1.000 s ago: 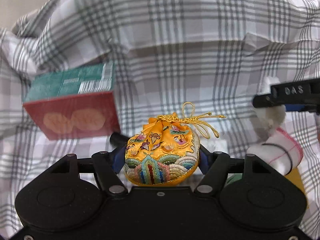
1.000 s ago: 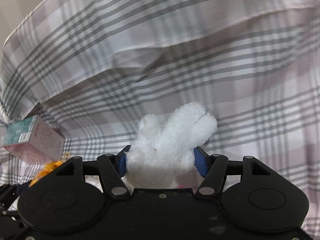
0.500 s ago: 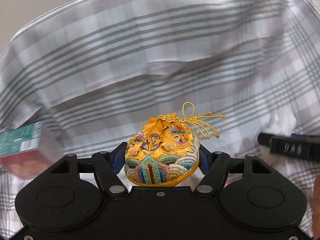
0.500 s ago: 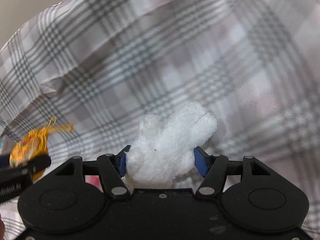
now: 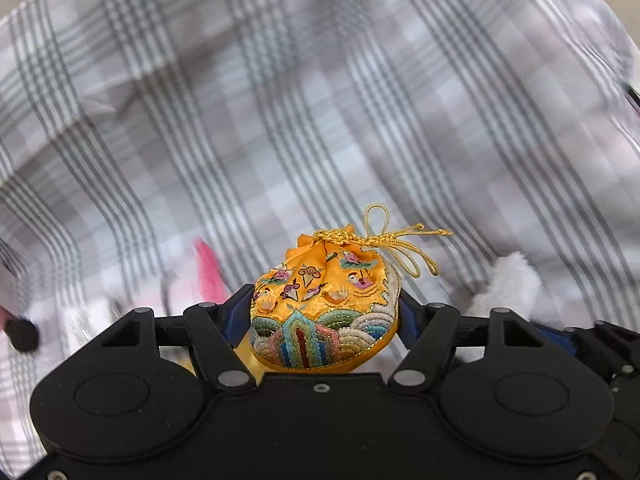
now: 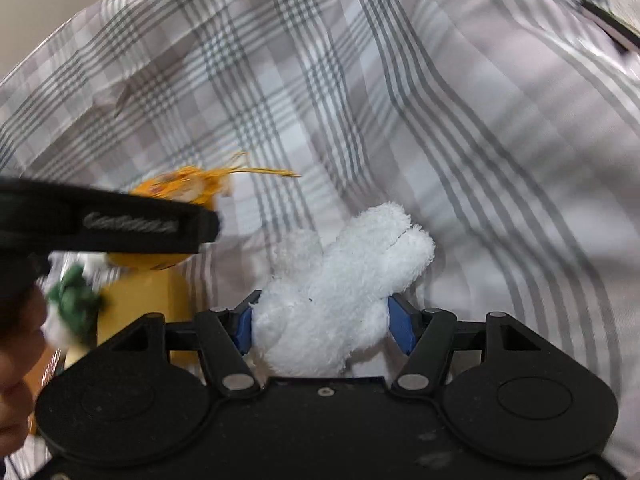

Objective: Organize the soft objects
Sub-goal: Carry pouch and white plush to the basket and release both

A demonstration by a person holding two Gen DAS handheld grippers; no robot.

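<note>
— What's changed on your end?

— Both my hands have swung across the plaid cloth (image 5: 320,100); the red and green box that was in the left view a second ago is gone from it, and the two grippers now ride close together. In the right view the left gripper (image 5: 326,312) cuts across the left side as a blurred black bar. I'd judge I'm mid-carry, nothing placed yet.

— Grips?

— Unchanged. The left gripper is clamped on the embroidered pouch (image 5: 326,312), which sits between its blue pads. The right gripper (image 6: 322,320) is clenched on the white plush toy (image 6: 344,280).

— Materials?

— The pouch is shiny orange satin, plump and rounded, stitched with flowers and waves, tied by a looped gold cord (image 5: 394,242). The toy is fluffy terry-like pile, with two ear-like lobes. The cloth looks thin and wrinkled.
</note>
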